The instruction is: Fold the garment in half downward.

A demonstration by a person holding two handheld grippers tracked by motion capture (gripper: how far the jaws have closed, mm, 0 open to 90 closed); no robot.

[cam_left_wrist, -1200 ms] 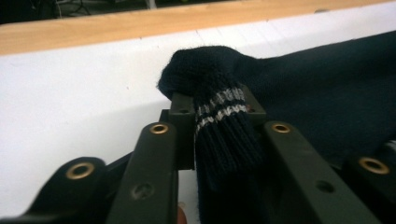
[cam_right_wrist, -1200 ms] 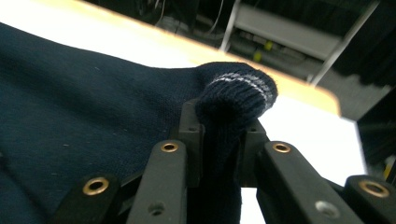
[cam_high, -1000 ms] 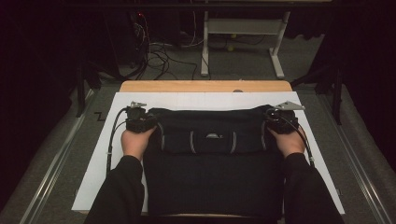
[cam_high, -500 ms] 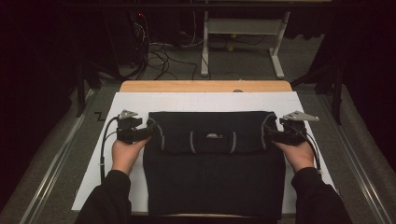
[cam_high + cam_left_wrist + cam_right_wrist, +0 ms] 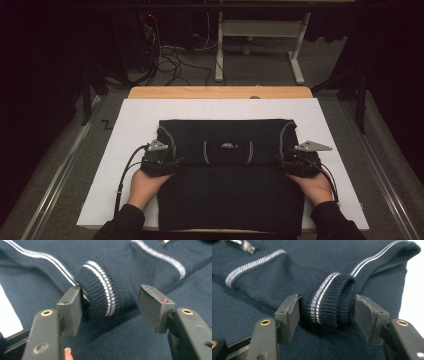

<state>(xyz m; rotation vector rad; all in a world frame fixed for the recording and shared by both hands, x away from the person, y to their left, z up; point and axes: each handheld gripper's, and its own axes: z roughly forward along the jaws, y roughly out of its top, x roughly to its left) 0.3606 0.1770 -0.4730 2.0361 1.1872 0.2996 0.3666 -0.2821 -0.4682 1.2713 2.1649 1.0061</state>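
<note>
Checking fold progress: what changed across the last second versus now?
Both hands drew back toward the near edge, pulling the sweater's top over its lower part, so the fold deepened. The left gripper and right gripper have just been closing, each with a striped cuff between its pads, not visibly clamped. The white sheet and table stayed put.

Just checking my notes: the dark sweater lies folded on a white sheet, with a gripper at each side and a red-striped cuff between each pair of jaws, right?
Not quite: the cuffs' stripes are white, not red, as both gripper views show. The sweater does lie folded on the white sheet, left gripper and right gripper beside it.
</note>
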